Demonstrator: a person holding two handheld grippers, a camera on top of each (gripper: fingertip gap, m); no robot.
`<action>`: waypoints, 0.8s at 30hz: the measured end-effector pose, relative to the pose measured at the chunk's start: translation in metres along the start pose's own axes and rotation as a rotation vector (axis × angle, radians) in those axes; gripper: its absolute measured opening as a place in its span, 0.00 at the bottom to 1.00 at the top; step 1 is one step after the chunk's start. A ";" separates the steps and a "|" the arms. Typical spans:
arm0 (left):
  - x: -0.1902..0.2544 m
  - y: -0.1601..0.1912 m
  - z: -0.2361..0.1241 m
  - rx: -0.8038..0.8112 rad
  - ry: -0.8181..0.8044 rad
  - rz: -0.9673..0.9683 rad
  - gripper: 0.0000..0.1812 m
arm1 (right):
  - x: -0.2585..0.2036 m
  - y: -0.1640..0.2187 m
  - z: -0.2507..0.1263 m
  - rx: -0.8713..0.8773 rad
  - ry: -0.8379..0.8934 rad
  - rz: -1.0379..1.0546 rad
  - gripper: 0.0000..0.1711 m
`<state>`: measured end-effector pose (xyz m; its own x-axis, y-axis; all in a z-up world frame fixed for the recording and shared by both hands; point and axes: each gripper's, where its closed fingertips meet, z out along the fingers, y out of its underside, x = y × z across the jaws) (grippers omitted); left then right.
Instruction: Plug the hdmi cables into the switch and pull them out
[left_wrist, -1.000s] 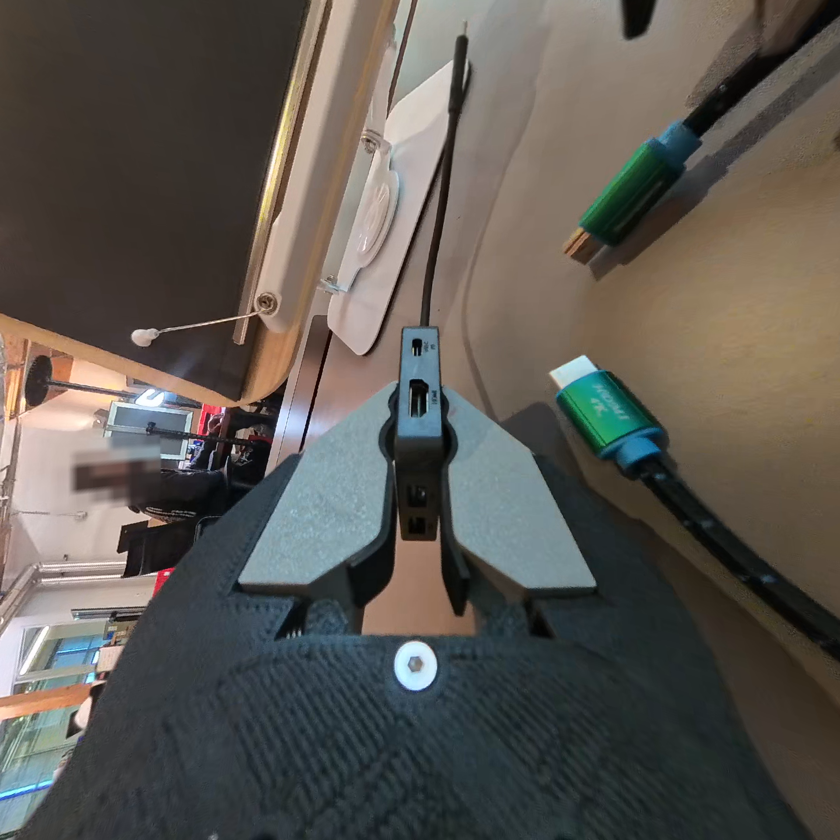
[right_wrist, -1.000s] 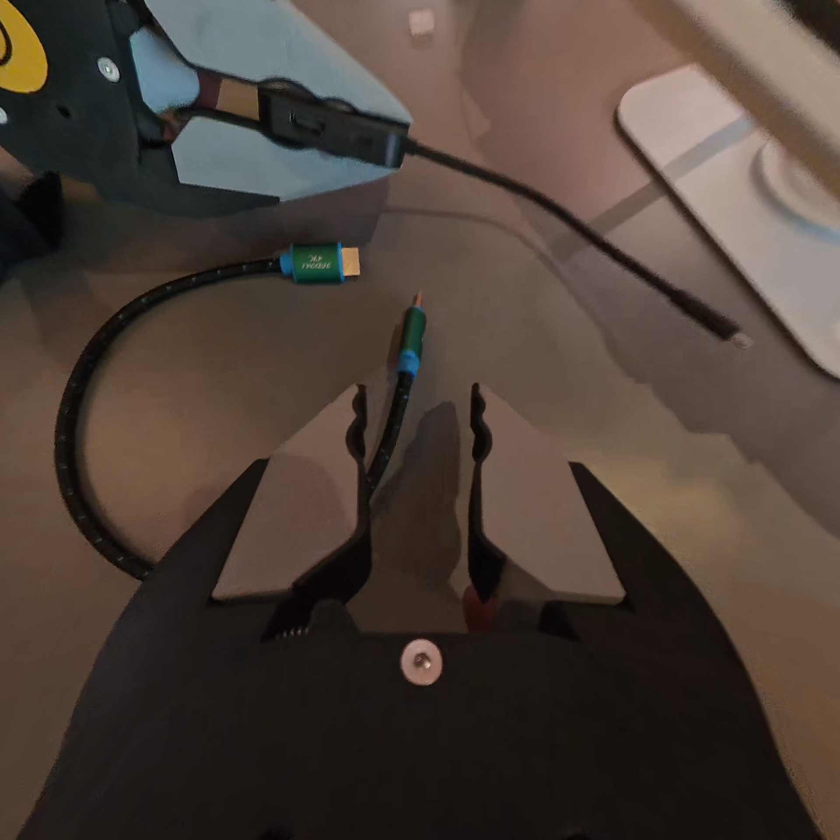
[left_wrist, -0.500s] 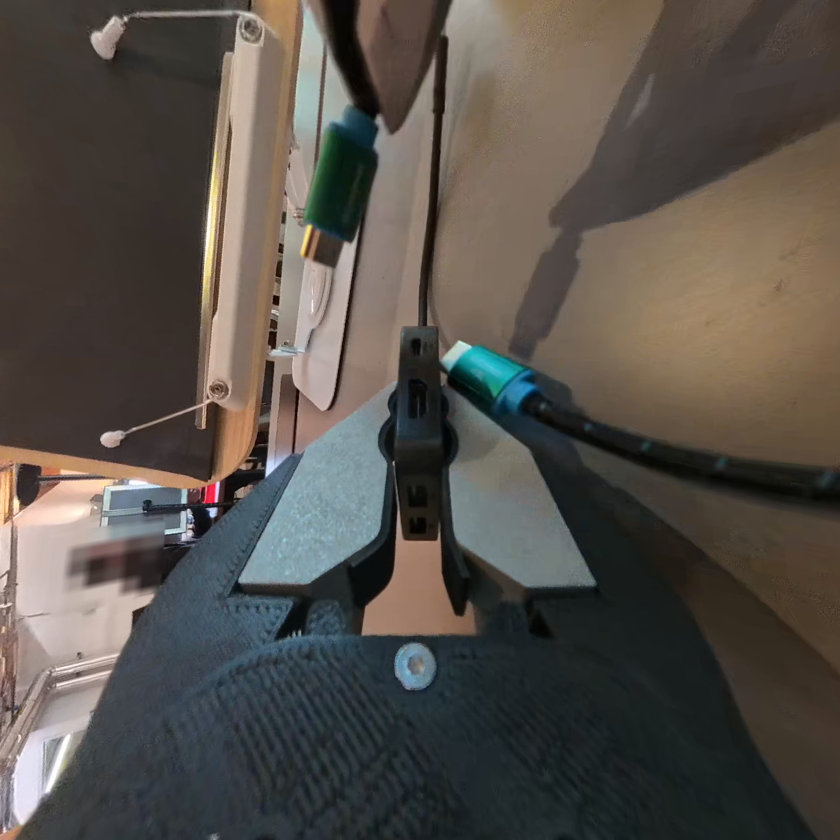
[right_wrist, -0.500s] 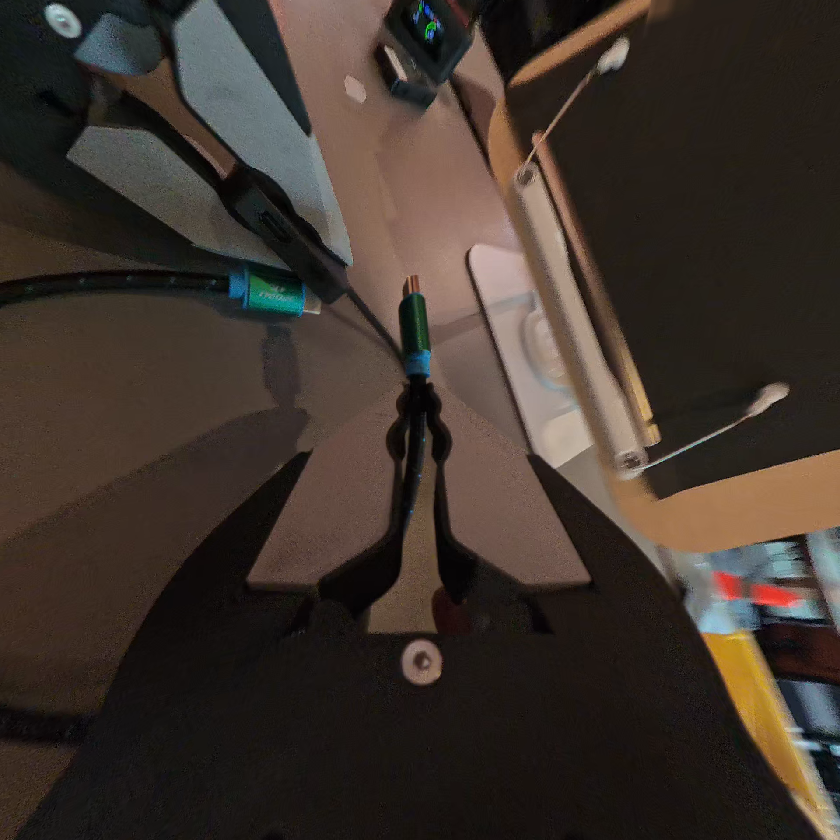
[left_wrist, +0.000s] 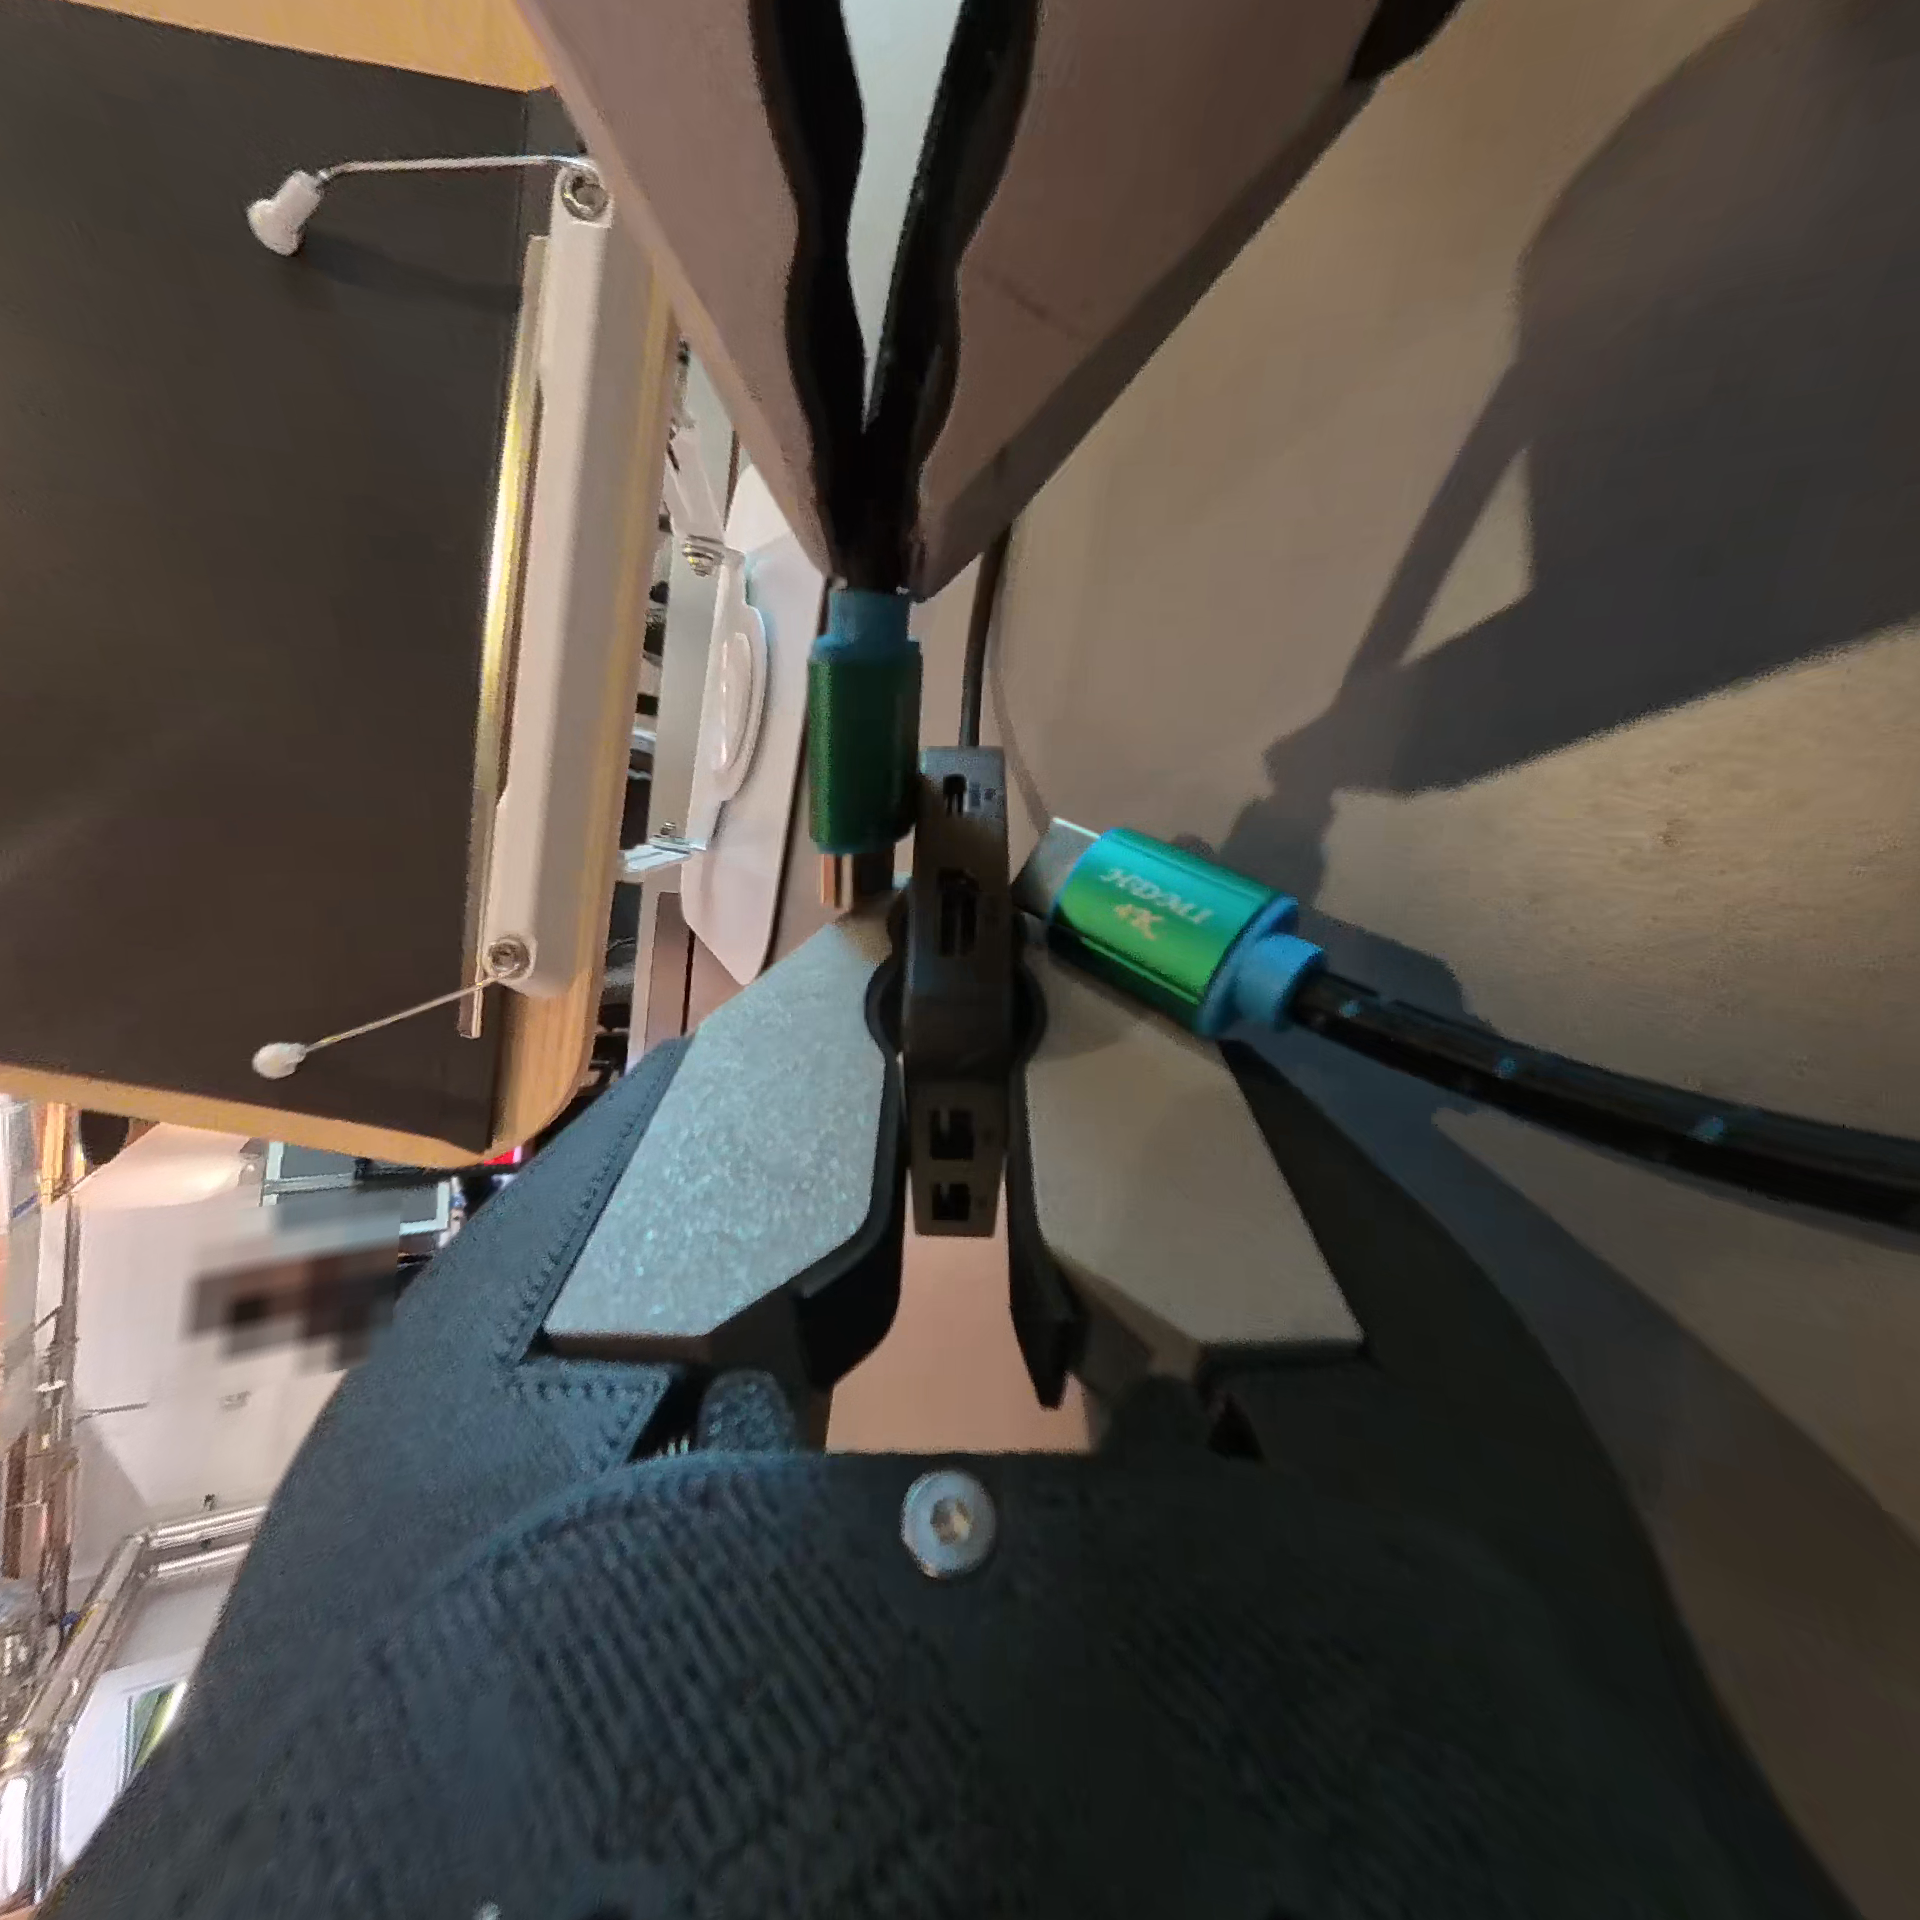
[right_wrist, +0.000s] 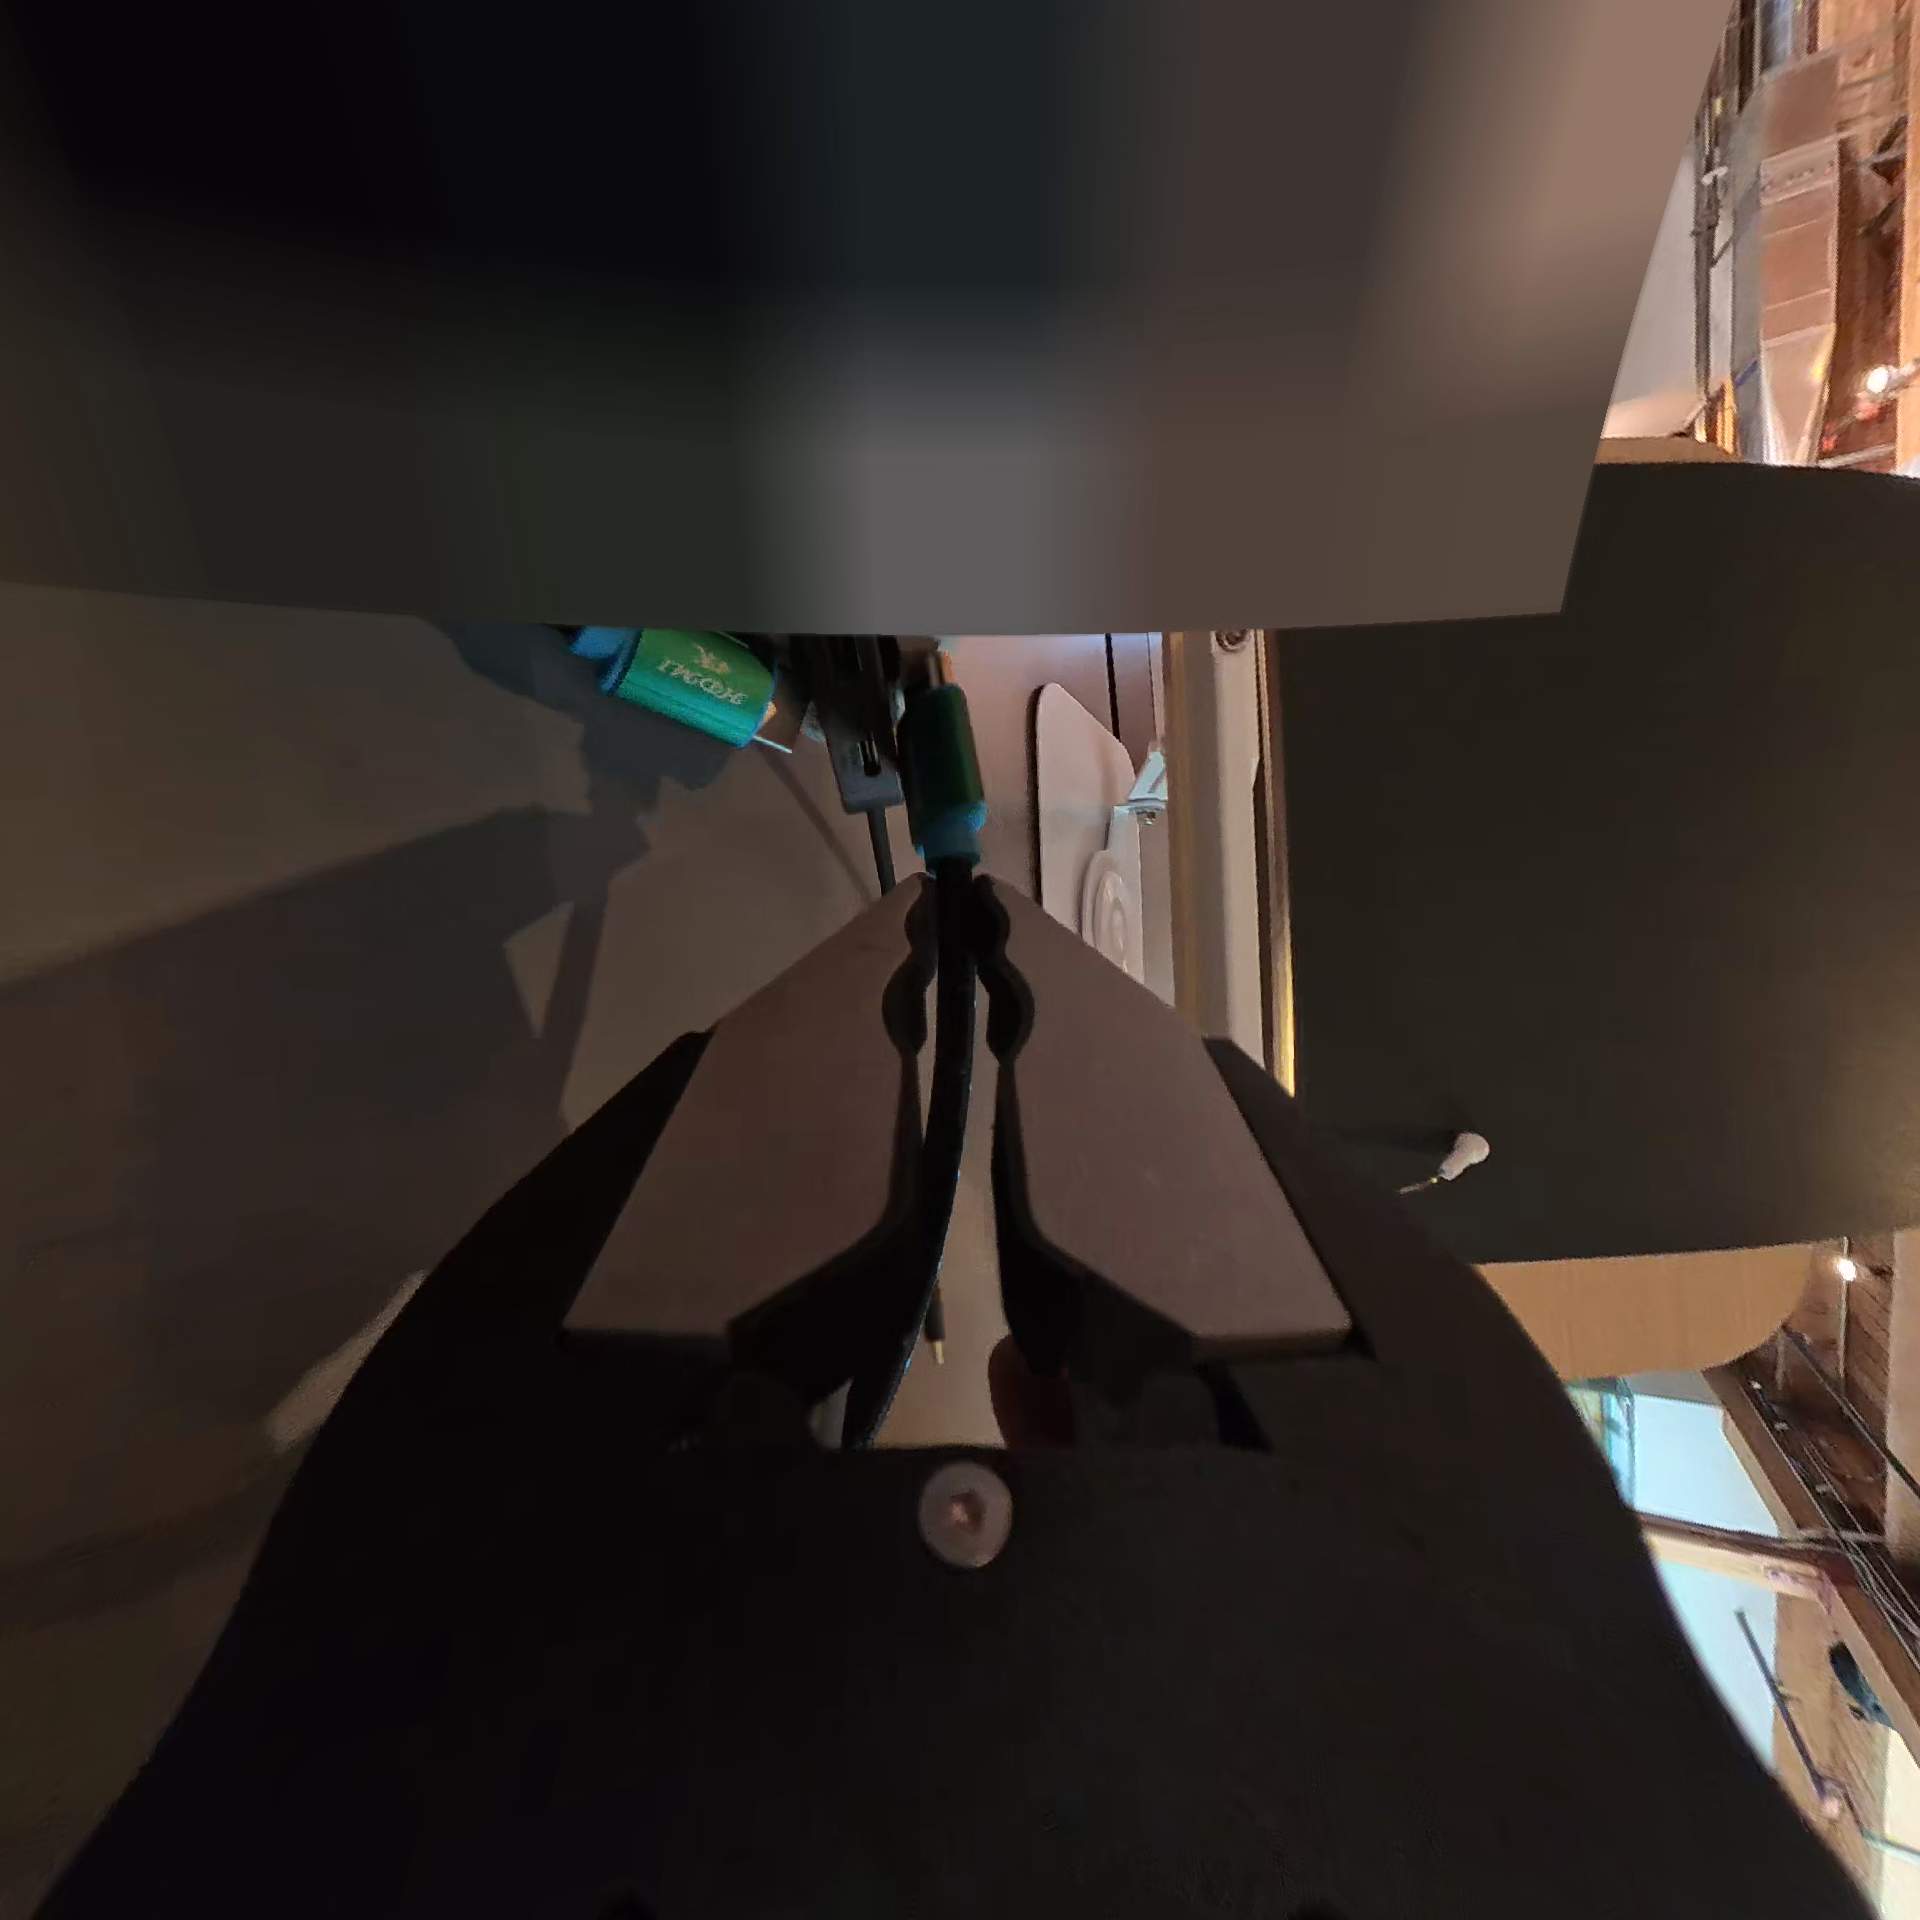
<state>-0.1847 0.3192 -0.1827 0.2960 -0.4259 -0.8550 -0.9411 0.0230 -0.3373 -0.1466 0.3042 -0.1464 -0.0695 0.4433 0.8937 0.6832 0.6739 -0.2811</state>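
My left gripper (left_wrist: 956, 935) is shut on the dark grey switch (left_wrist: 958, 997), held edge-on with its ports facing the camera. My right gripper (right_wrist: 951, 883) is shut on the black braided cable (right_wrist: 951, 1091) just behind a green HDMI plug (right_wrist: 940, 758). In the left wrist view that plug (left_wrist: 862, 758) hangs from the right gripper (left_wrist: 878, 561) right beside the switch's left side, its gold tip level with the HDMI port; I cannot tell if they touch. A second green HDMI plug (left_wrist: 1164, 914) lies on the table against the switch's right side, also in the right wrist view (right_wrist: 691, 686).
A white monitor stand base (left_wrist: 727, 748) and the monitor's dark back panel (left_wrist: 239, 571) lie to the left. The tan table (left_wrist: 1558, 779) runs along the right. The switch's thin black lead (left_wrist: 971, 665) trails away from it. A blurred patch covers the upper right wrist view. The left gripper's tips are roughly 6 centimeters from the right gripper's.
My right gripper closed on the cable, lifted the green plug off the table and brought it up beside the switch. My left gripper kept its hold and turned toward the second plug.
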 end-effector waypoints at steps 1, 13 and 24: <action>0.001 0.000 0.001 -0.005 0.003 0.002 0.06 | -0.001 0.000 0.000 0.004 -0.005 -0.009 0.02; -0.006 -0.005 -0.002 0.055 -0.039 -0.033 0.15 | -0.001 -0.005 0.000 0.028 0.067 -0.169 0.02; -0.004 -0.006 -0.003 0.052 -0.009 -0.021 0.13 | -0.001 -0.006 0.002 -0.008 0.105 -0.190 0.03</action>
<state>-0.1804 0.3184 -0.1762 0.3171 -0.4186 -0.8510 -0.9251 0.0613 -0.3748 -0.1527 0.3009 -0.1462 -0.1221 0.2447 0.9619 0.6711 0.7344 -0.1016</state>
